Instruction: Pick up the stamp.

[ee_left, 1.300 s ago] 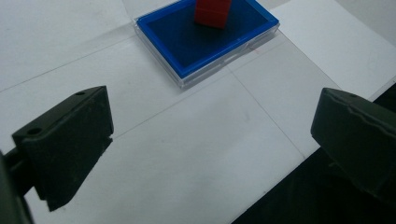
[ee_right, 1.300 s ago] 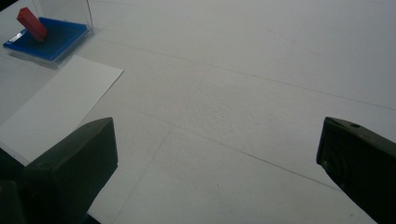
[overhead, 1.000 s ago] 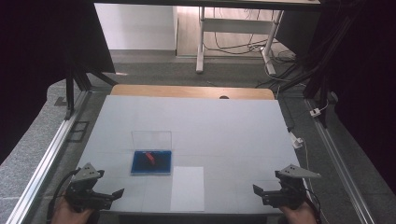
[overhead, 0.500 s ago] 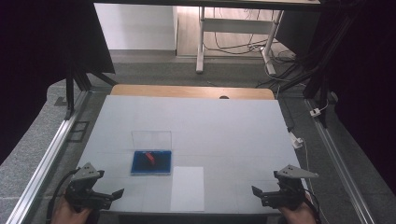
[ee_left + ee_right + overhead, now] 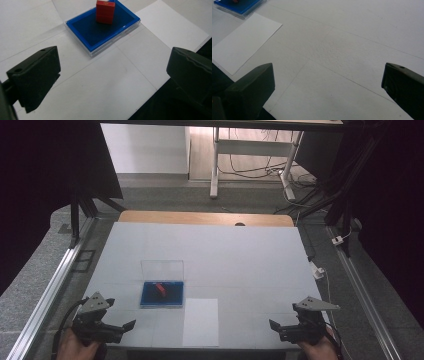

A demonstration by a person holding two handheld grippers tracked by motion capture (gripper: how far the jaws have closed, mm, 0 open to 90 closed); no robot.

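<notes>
Blue case (image 5: 162,294), lid raised, red block (image 5: 105,11) inside; white sheet (image 5: 201,321) just right. Left gripper (image 5: 122,327), right gripper (image 5: 277,328): both released, near edge.

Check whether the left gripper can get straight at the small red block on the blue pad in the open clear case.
Probably yes. The left gripper is open, and only bare white table lies between it and the red block. The raised clear lid stands on the far side.
</notes>
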